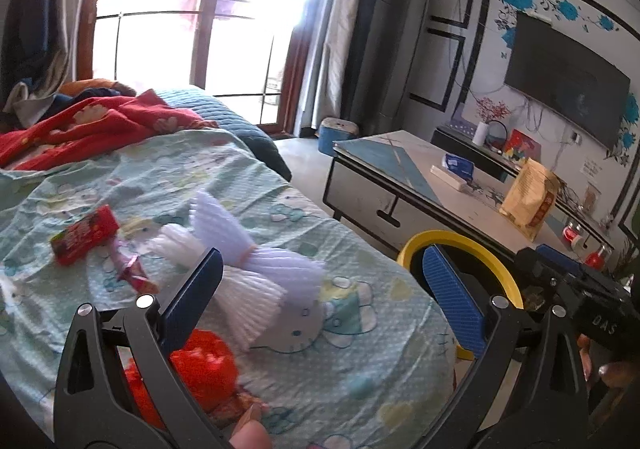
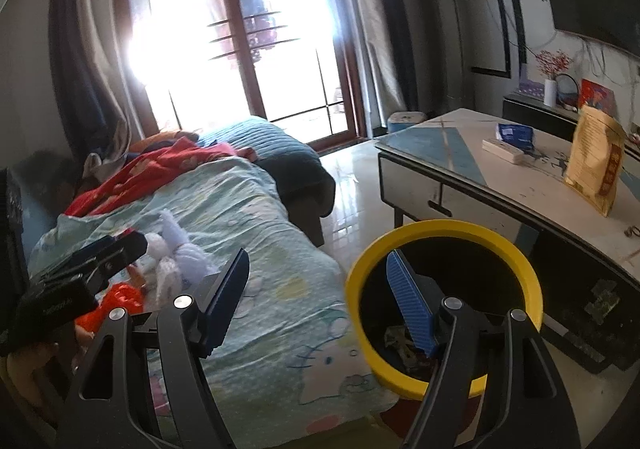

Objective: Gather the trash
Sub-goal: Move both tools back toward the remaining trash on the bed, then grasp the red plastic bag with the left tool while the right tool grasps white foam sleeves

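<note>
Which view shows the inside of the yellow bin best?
Right wrist: the yellow-rimmed bin opens toward the camera, with trash at the bottom. In the left wrist view only part of its rim shows behind the gripper finger.

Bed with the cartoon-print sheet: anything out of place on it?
Yes. Litter lies loose on the sheet: a red snack wrapper, white foam fruit nets and a crumpled orange plastic piece. None is in the yellow-rimmed bin beside the bed.

Orange wrapper (image 1: 204, 369) behind left fingers (image 1: 192, 301)
</note>
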{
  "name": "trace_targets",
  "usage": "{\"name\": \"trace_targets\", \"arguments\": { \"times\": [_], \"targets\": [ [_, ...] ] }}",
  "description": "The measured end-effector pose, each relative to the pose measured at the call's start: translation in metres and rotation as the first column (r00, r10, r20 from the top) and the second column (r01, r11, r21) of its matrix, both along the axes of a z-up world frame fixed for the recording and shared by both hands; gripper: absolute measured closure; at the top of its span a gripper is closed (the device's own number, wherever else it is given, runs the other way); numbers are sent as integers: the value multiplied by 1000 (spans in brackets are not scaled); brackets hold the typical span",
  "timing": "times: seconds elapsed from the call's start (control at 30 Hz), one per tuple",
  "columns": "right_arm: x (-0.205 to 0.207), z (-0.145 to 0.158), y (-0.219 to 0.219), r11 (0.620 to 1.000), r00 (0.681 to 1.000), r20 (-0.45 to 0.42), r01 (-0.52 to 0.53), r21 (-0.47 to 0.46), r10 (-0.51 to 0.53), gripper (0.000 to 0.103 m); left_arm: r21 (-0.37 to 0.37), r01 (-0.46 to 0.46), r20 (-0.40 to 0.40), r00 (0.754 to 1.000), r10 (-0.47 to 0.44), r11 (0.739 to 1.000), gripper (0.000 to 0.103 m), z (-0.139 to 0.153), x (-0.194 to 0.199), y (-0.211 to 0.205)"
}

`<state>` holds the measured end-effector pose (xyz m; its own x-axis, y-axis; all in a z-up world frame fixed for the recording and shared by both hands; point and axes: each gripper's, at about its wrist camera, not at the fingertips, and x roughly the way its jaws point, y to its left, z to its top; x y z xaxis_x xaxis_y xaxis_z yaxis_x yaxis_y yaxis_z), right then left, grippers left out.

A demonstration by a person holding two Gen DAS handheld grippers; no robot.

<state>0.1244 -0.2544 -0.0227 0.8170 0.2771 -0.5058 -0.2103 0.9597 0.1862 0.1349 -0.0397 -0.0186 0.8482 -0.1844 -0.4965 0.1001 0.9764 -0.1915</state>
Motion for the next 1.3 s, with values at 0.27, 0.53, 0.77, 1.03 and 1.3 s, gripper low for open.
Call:
{"name": "trace_targets", "arguments": {
  "times": [0.27,0.53,0.77,1.03,1.3],
  "targets": [
    [2,0,21,999,999,-19,-32,-14,32,34,-3,-49,9,999,49,999,11,2,-9,26],
    [7,-1,50,996,995,-50,-92,-10,92,34,-3,-98,2,995,98,995,11,1,-16,50],
    [12,-5,68,991,987,-87,-136,14,137,34,-8,-156,-12,988,156,988,11,-2,-24,77],
    [24,-17,101,973,962,-149,-226,49,231,34,-4,-214,-50,976,214,977,11,-12,-36,108],
    [42,-35,134,954,927,-230,-281,101,297,45,-12,-207,-143,969,203,978,11,-32,-50,134]
  ]
}}
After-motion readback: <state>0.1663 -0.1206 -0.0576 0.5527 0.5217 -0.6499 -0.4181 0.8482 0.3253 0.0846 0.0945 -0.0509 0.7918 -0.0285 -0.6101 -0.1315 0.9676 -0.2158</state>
